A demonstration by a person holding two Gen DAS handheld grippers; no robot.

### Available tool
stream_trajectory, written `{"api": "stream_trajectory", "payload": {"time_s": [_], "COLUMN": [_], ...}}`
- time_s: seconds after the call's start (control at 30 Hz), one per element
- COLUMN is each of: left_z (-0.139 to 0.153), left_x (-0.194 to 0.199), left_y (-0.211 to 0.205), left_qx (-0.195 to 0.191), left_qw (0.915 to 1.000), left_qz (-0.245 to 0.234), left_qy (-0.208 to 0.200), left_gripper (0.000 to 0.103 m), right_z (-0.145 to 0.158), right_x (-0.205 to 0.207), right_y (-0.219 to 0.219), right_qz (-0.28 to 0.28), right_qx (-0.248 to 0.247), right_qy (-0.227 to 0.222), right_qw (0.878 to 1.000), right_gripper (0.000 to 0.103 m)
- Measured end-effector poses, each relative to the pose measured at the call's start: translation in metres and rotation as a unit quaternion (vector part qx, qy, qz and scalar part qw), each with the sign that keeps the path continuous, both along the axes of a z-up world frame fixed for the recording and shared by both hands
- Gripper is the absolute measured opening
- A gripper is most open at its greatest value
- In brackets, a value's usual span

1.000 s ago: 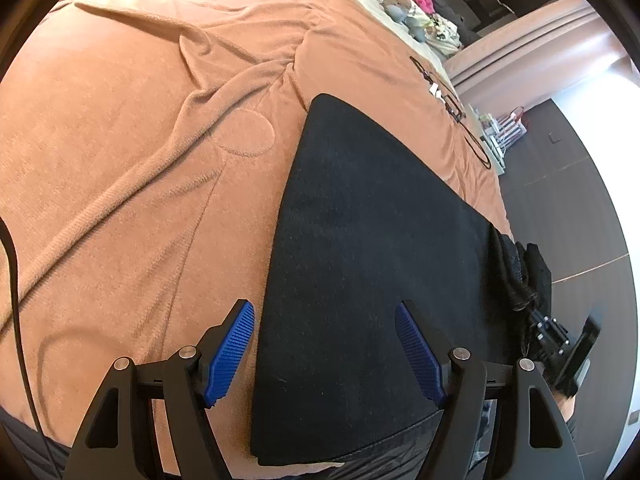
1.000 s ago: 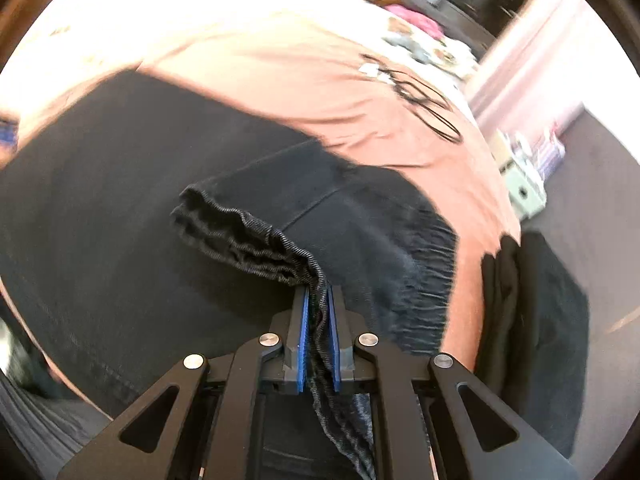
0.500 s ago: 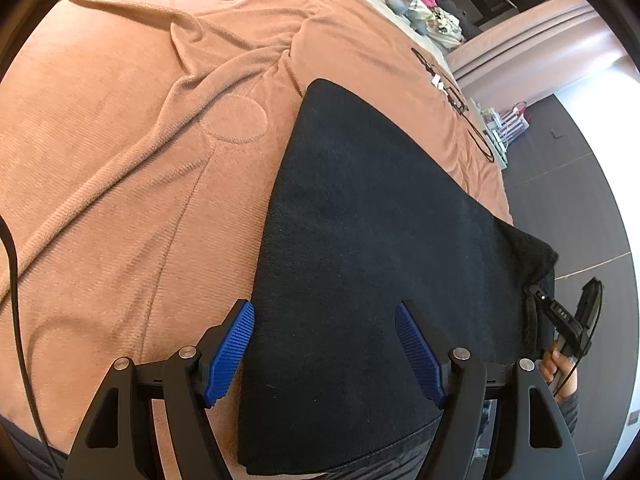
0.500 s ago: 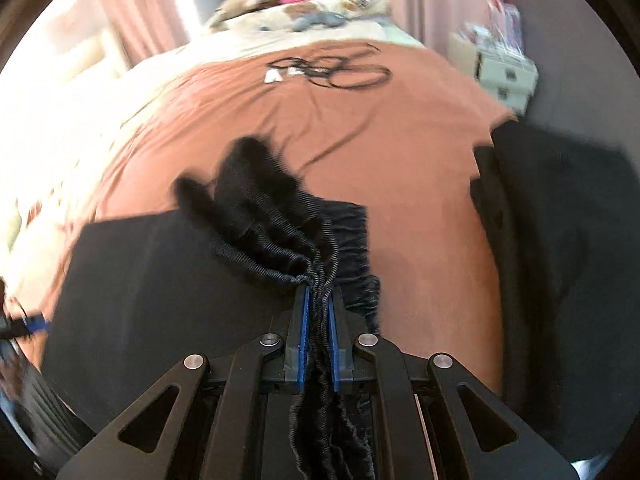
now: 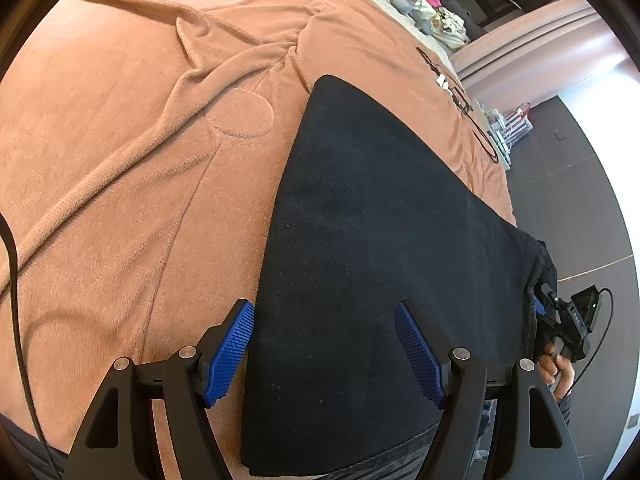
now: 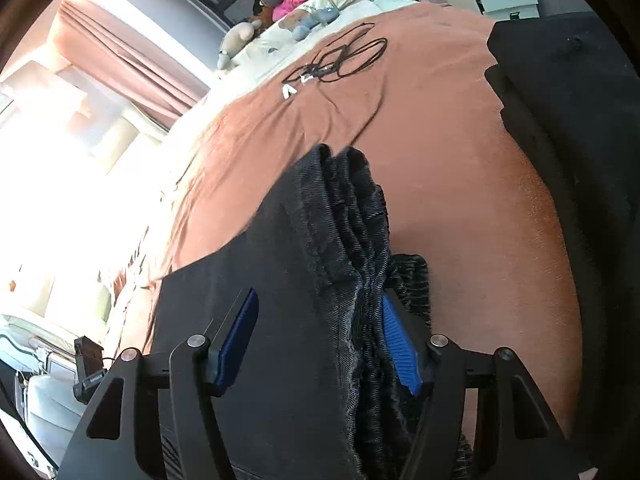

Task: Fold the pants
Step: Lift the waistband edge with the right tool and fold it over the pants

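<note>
Black pants (image 5: pixel 380 240) lie folded flat on the brown blanket (image 5: pixel 140 180). My left gripper (image 5: pixel 324 312) hovers open over their near left edge with nothing clamped. In the right wrist view the ribbed waistband (image 6: pixel 352 208) bunches between the blue pads of my right gripper (image 6: pixel 319 300), whose jaws are opening. The cloth leans against the right pad (image 6: pixel 396 344) and stands clear of the left one. The left wrist view shows the right gripper (image 5: pixel 540 304) at the pants' far right end, with a hand (image 5: pixel 556 368) holding it.
A second black garment (image 6: pixel 568 100) lies on the blanket to the right of the pants. A black cable (image 6: pixel 344 56) is coiled farther up the bed, with soft toys (image 6: pixel 304 20) beyond it. Dark floor (image 5: pixel 580 200) runs past the bed's right edge.
The right gripper carried the waistband across to the pants' right end, rolled, and its jaws parted from a tight grip. The left gripper stayed where it was, still open.
</note>
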State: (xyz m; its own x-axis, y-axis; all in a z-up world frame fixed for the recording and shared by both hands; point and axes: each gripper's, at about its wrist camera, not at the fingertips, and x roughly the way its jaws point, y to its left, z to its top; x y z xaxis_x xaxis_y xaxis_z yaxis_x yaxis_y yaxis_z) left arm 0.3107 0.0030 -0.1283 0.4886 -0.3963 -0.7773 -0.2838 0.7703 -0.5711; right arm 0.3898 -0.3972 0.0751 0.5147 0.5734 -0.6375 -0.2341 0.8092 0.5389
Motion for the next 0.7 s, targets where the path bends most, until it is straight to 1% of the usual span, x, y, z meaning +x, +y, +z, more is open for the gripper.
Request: {"api": "stream_trajectory", "payload": {"time_s": [0.07, 0.1, 0.13, 0.17, 0.23, 0.33, 0.4, 0.57, 0.67, 0.7], "left_z": [0.000, 0.000, 0.000, 0.000, -0.001, -0.002, -0.005, -0.008, -0.009, -0.010], "left_x": [0.000, 0.000, -0.001, -0.001, -0.001, -0.002, -0.003, -0.008, -0.011, -0.011], "left_y": [0.000, 0.000, 0.000, 0.000, -0.001, -0.003, -0.006, -0.017, -0.024, -0.025], "left_qx": [0.000, 0.000, 0.000, -0.001, -0.001, 0.002, 0.005, 0.022, 0.030, 0.031], "left_qw": [1.0000, 1.0000, 1.0000, 1.0000, 1.0000, 1.0000, 0.9999, 0.9995, 0.9990, 0.9989], "left_qz": [0.000, 0.000, 0.000, 0.000, -0.001, -0.005, -0.008, -0.023, -0.032, -0.033], "left_qy": [0.000, 0.000, 0.000, 0.001, 0.002, 0.004, 0.006, 0.009, 0.010, 0.010], "left_gripper": [0.075, 0.075, 0.075, 0.075, 0.075, 0.075, 0.075, 0.075, 0.075, 0.075], "right_z": [-0.006, -0.006, -0.005, -0.004, -0.001, 0.008, 0.011, 0.020, 0.021, 0.020], "right_x": [0.002, 0.001, 0.002, 0.003, 0.006, 0.007, 0.011, 0.021, 0.034, 0.042], "right_y": [0.009, 0.014, 0.018, 0.021, 0.022, 0.029, 0.031, 0.032, 0.044, 0.061], "right_qz": [0.012, 0.018, 0.018, 0.016, 0.022, 0.028, 0.018, -0.011, -0.016, -0.016], "right_qx": [-0.039, -0.068, -0.099, -0.130, -0.147, -0.185, -0.201, -0.219, -0.238, -0.247], "right_qy": [0.006, 0.004, -0.001, -0.003, -0.002, -0.011, -0.010, -0.009, -0.011, -0.011], "right_qw": [0.999, 0.997, 0.995, 0.991, 0.989, 0.982, 0.979, 0.976, 0.971, 0.969], "right_gripper": [0.059, 0.054, 0.029, 0.006, 0.006, 0.005, 0.004, 0.004, 0.004, 0.004]}}
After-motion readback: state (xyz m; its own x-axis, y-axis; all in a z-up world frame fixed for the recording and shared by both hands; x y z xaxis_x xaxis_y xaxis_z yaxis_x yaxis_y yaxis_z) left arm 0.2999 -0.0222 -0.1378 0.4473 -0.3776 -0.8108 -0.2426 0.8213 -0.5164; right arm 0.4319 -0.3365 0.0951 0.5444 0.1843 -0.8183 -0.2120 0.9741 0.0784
